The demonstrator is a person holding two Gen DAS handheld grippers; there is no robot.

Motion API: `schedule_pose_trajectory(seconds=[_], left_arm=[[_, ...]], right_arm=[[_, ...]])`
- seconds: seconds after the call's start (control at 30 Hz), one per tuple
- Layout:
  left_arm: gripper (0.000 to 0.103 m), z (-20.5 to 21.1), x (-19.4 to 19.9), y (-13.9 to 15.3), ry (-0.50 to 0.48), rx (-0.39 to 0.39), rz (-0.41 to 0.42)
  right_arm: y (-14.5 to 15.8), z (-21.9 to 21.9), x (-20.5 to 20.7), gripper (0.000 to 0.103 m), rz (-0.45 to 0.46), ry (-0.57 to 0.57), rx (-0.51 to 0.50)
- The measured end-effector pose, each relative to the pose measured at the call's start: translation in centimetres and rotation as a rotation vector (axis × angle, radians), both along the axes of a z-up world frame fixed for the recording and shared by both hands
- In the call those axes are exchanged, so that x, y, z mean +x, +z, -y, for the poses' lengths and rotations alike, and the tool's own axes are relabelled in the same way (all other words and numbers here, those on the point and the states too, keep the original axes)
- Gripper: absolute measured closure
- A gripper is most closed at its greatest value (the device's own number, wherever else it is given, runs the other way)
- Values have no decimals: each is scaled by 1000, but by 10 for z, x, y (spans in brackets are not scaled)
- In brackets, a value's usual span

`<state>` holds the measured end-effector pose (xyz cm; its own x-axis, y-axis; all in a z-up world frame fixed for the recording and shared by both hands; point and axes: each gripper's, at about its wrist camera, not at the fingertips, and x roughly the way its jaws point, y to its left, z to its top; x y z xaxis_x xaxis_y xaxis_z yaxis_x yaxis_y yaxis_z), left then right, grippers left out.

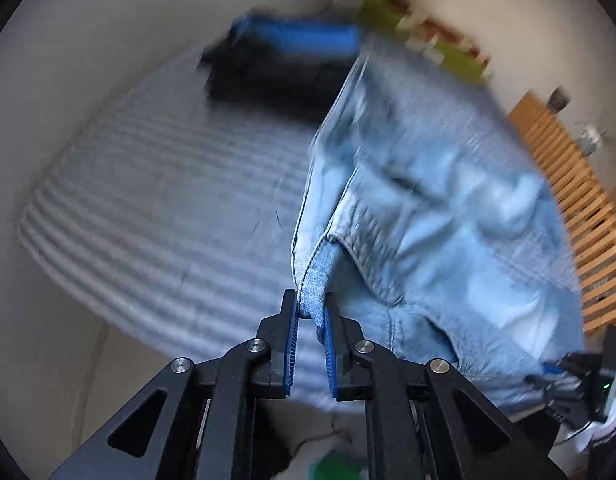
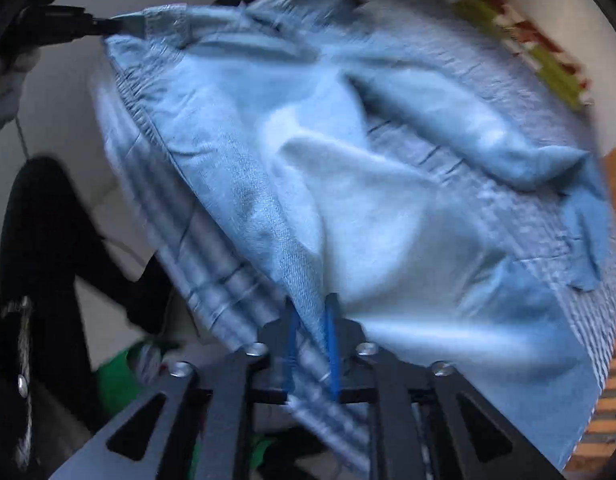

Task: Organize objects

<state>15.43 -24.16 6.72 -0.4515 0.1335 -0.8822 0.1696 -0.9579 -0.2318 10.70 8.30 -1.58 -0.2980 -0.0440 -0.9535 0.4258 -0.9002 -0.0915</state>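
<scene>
A pair of light-blue jeans (image 1: 428,200) hangs crumpled over a blue-and-white striped bed sheet (image 1: 167,200). My left gripper (image 1: 311,300) is shut on a folded hem of the denim, which sits pinched between its blue pads. In the right wrist view the jeans (image 2: 348,180) fill most of the picture, and my right gripper (image 2: 311,305) is shut on another edge of them. At the far upper left of that view the left gripper (image 2: 107,27) holds its corner of the cloth. Both views are motion-blurred.
A dark pile of clothes with a blue item on top (image 1: 275,64) lies at the far end of the bed. Wooden slats (image 1: 580,208) run along the right side. A person's black-clad leg (image 2: 39,260) stands at left, with something green (image 2: 115,380) on the floor.
</scene>
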Motion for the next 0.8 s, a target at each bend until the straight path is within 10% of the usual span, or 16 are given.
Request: schedule_pose_trajectory(seconds=[0.1,0.3,0.57,0.8], left_arm=[[83,4,-1,-27,38,-78,95],[83,-13,-18,16,18,-101,-36],[83,-141,-80,45,-276,-136,-98],[66,-274,-141,36,-493,-192,-96]], right_arm=[[-4,-11,-1,82,20,-18,3],[38,-90,-3,75,-82,-230,-205],[59,-242,-15,74,-215,-738,-259],[52,-328,-56,63,-259,-928,-194]])
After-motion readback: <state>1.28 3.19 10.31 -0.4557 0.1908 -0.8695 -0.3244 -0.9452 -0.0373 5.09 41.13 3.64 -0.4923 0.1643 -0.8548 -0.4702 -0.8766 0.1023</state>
